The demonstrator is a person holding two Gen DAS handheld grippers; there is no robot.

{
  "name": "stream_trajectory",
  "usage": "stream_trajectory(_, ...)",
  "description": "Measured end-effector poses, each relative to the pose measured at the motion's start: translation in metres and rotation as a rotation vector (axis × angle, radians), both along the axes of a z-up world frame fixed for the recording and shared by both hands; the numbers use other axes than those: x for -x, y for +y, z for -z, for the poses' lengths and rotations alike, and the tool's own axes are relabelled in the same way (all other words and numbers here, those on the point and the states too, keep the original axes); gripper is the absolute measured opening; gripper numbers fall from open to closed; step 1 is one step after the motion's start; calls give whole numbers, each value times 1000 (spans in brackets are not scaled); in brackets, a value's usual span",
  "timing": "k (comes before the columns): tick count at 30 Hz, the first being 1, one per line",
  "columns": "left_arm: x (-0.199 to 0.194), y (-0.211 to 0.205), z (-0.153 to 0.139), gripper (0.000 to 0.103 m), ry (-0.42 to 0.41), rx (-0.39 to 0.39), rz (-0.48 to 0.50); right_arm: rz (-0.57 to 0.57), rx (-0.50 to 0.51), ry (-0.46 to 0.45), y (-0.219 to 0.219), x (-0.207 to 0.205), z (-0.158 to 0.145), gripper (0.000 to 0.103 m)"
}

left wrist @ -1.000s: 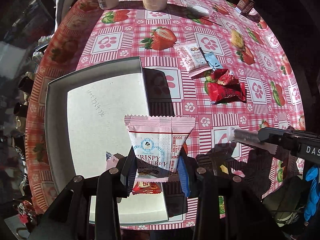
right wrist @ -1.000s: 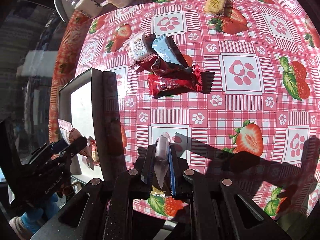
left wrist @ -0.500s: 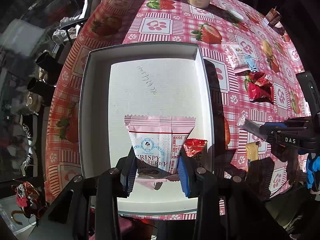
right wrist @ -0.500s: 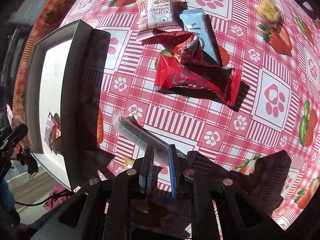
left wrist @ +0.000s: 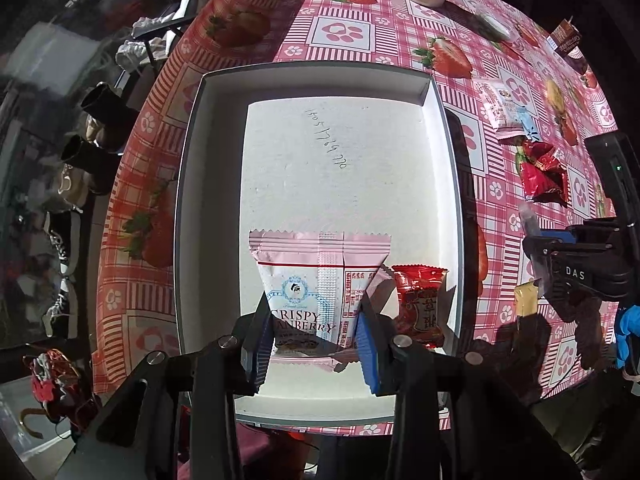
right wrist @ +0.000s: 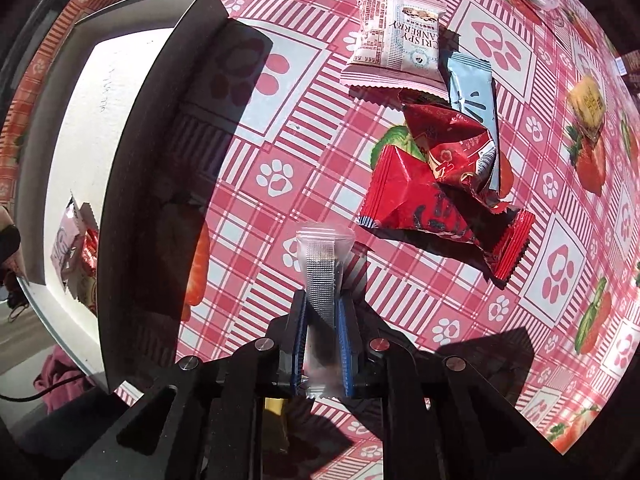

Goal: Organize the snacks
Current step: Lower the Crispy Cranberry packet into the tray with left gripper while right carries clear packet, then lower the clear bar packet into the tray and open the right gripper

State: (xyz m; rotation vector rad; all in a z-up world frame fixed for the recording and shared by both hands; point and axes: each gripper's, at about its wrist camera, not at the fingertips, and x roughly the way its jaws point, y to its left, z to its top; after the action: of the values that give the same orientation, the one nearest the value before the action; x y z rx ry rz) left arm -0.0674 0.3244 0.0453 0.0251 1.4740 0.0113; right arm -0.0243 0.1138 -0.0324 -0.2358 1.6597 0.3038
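Two grippers were loaded: the left gripper point(left wrist: 312, 332) clamped a pink cranberry packet point(left wrist: 320, 284) over the white box point(left wrist: 192, 184), beside a red packet point(left wrist: 418, 304) already inside. The right gripper point(right wrist: 323, 344) pinched a clear sachet point(right wrist: 322, 276) above the surface point(right wrist: 440, 312). We judged the slick sachet liable to slip, or to snag the box wall.

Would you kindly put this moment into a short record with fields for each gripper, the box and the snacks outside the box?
left gripper: shut on pink cranberry packet, over the box
right gripper: shut on clear packet, over the tablecloth
box: white, open; holds a small red packet
on the tablecloth: second cranberry packet, blue packet, two red packets
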Motion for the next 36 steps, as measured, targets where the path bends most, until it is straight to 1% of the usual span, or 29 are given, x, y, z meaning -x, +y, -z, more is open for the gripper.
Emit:
stream_trajectory(2,-3,1,0,41,-5,5,-2,71,-57,-5,-8,-4,-12,16)
stream_trajectory(4,-7,1,1,41,-11,0,4,141,-177,6,-10,-8,-28,16)
stream_trajectory(5,-9,2,1,41,-12,-4,8,155,-220,0,-7,-11,-38,16)
stream_trajectory(9,-17,6,4,41,-11,-9,14,153,-365,-2,25,-24,-66,16)
stream_trajectory(11,-19,8,7,41,-10,-21,18,140,-404,4,46,-27,-74,16)
stream_trajectory(13,-20,12,11,41,-2,-28,14,118,-420,10,66,-29,-74,16)
stream_trajectory(18,-19,23,17,41,11,-44,9,78,-403,35,107,-25,-67,16)
stream_trajectory(19,-18,24,18,43,11,-45,9,77,-397,39,111,-25,-65,16)
stream_trajectory(21,-17,26,20,50,17,-48,17,83,-388,57,115,-28,-63,17)
stream_trajectory(22,-16,26,21,60,18,-51,21,91,-386,71,116,-28,-61,28)
stream_trajectory(23,-15,26,21,67,-4,-43,13,101,-376,80,117,-29,-59,43)
stream_trajectory(24,-15,29,21,69,-6,-26,2,109,-364,78,115,-29,-58,88)
stream_trajectory(25,-15,29,22,72,-1,-24,3,117,-303,56,109,-30,-57,103)
stream_trajectory(26,-15,28,24,73,5,-30,10,129,-309,43,99,-28,-58,103)
stream_trajectory(28,-15,25,24,73,4,-43,31,167,-328,57,77,-28,-58,103)
stream_trajectory(29,-14,23,25,73,5,-37,39,188,-315,55,63,-27,-56,103)
stream_trajectory(31,-13,18,25,74,5,-23,59,229,-262,53,35,-22,-52,103)
stream_trajectory(33,-12,11,27,75,7,-18,82,279,-184,61,3,-13,-41,103)
stream_trajectory(36,-12,-2,29,75,21,-5,122,319,-99,79,-30,7,-27,103)
